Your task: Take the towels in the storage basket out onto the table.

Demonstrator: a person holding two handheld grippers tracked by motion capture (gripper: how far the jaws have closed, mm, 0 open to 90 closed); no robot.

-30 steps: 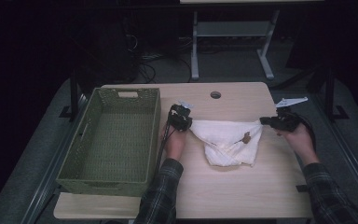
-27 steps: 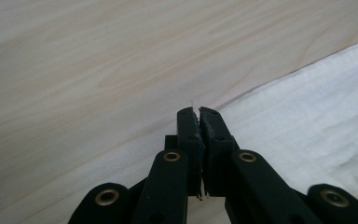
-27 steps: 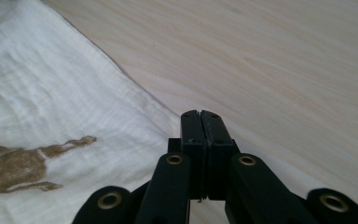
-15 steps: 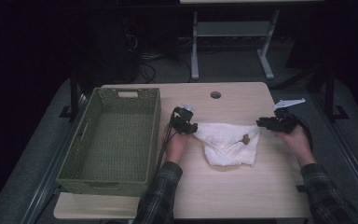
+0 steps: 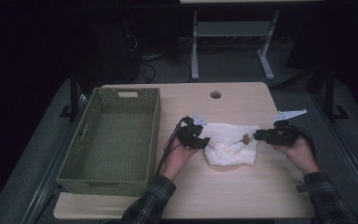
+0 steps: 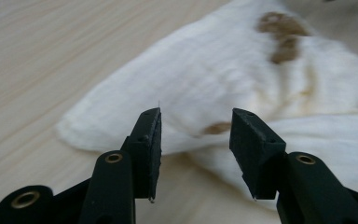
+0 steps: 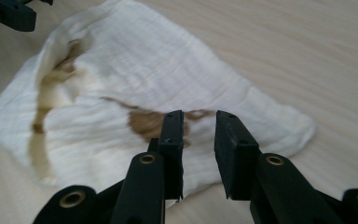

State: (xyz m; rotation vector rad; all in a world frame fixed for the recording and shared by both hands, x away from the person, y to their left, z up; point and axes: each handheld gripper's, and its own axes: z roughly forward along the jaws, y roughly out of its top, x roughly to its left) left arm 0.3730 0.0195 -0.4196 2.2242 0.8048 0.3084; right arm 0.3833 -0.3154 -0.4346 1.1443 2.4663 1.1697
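— So where's the cloth [image 5: 230, 149]?
— Flat on the table [image 5: 242, 196], between both grippers.
— Held?
— No. The left gripper [image 6: 196, 135] and right gripper [image 7: 199, 135] have just been opening, nothing between them.
— Handling?
— Soft, light, floppy; pinch its corners.

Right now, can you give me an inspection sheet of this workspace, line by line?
Surface: light wooden table, cable hole near its far edge.
Job's things: white cloth with brown stains, lying crumpled on the table.
Clutter: empty green woven basket at the left.
Grippers: left gripper at the cloth's left edge, right gripper at its right edge; both have just been opening, nothing between the fingers.
Cables: black cable looping from the left gripper.
Surroundings: dark room, grey floor, metal stand behind the table.
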